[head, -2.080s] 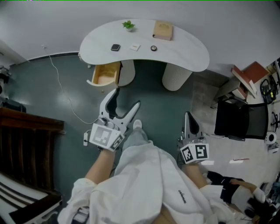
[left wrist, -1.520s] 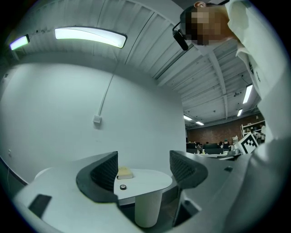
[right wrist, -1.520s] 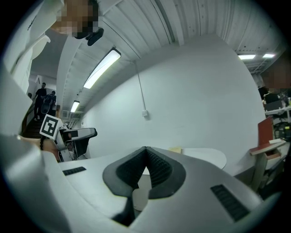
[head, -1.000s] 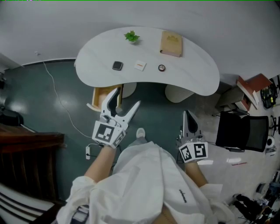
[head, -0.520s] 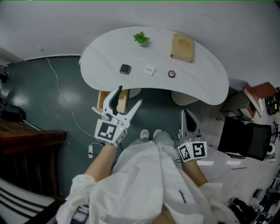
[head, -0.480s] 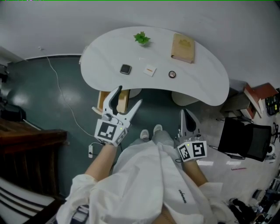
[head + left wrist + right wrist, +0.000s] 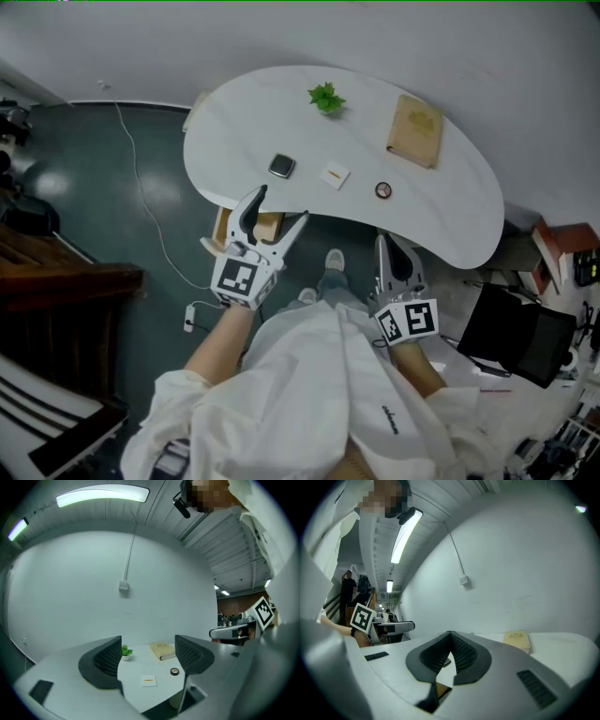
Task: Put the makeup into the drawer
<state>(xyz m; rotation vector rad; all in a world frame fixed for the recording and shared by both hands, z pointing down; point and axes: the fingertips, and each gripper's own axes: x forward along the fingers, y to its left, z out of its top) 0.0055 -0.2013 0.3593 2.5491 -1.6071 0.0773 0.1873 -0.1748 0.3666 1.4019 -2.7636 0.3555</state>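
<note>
Held the left gripper [image 7: 283,202] low before the near edge of the white curved table [image 7: 450,225], jaws spread wide with nothing gripped between them; through the gap, in its own view, showed only the far tabletop. Carried the right gripper [image 7: 450,635] well apart to the right, jaws pressed together tip to tip and empty. Left the makeup lying on the tabletop, touched by neither gripper: a dark square case [image 7: 281,166] nearest the left end, a white flat square [image 7: 335,174] with an orange mark near it, and a small round pot [image 7: 382,189] further right, the three in a loose row. Behind them, toward the wall, stood a small green plant [image 7: 325,97] and lay a tan book [image 7: 416,130]. Under the table's left end hung the wooden drawer [image 7: 269,226], pulled open, partly hidden by the left gripper, its inside not readable. Around, a dark green floor with a white cable [image 7: 141,202], a shoe [image 7: 334,260] by the table edge, and a black chair [image 7: 511,328] off to the right.
</note>
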